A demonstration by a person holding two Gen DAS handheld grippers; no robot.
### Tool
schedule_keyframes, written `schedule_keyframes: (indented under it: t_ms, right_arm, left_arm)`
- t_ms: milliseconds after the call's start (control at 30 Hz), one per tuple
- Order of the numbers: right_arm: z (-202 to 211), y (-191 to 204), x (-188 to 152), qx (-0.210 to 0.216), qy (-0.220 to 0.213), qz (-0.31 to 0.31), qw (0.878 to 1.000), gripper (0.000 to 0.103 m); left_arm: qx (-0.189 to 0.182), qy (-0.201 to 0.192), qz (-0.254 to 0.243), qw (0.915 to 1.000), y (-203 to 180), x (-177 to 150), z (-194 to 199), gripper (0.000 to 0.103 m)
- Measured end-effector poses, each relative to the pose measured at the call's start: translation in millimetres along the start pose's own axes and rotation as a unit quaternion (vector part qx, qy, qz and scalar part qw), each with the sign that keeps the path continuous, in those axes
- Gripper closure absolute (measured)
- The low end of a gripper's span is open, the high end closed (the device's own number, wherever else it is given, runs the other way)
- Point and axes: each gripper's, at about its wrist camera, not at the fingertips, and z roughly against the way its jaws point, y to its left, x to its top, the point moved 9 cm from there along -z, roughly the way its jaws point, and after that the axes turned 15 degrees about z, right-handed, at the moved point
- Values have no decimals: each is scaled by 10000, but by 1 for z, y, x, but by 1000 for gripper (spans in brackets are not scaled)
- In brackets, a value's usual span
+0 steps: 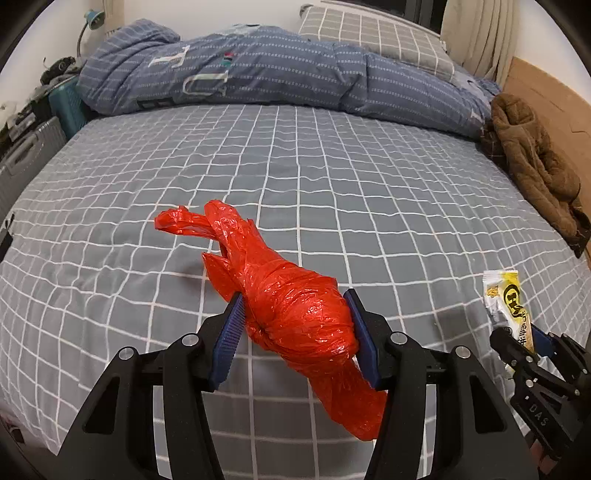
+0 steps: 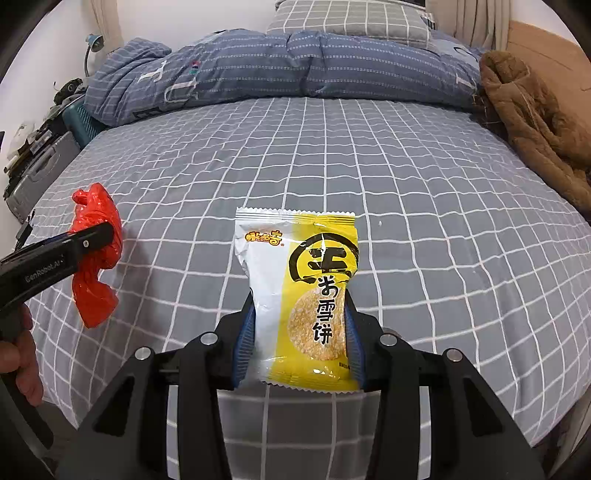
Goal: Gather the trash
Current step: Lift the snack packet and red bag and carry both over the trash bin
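Observation:
My left gripper [image 1: 295, 314] is shut on a crumpled red plastic bag [image 1: 291, 310] and holds it over the grey checked bed sheet [image 1: 332, 166]. The bag's twisted end points away to the upper left. The same bag [image 2: 98, 254] and the left gripper [image 2: 79, 247] show at the left of the right wrist view. My right gripper [image 2: 299, 321] is shut on a yellow and white snack packet [image 2: 299, 291], held upright over the bed. That packet [image 1: 508, 299] and the right gripper [image 1: 526, 341] show at the right edge of the left wrist view.
A rolled blue duvet [image 1: 258, 70] and a grey checked pillow [image 1: 373, 33] lie at the head of the bed. A brown fleece garment [image 1: 532, 162] lies along the right edge. A suitcase [image 2: 40, 170] and a cluttered stand are to the left of the bed.

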Motion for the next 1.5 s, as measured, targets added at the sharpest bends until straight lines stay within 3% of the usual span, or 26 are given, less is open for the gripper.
schedule_keyframes:
  t_ms: [333, 1500]
  right_arm:
    - [37, 9, -18, -58, -28, -4, 10000, 62]
    - [137, 55, -86, 2, -132, -73, 9999, 62]
  left_arm:
    - [-88, 4, -49, 9999, 3, -20, 35, 50]
    - [-115, 111, -4, 9999, 28, -134, 141, 50]
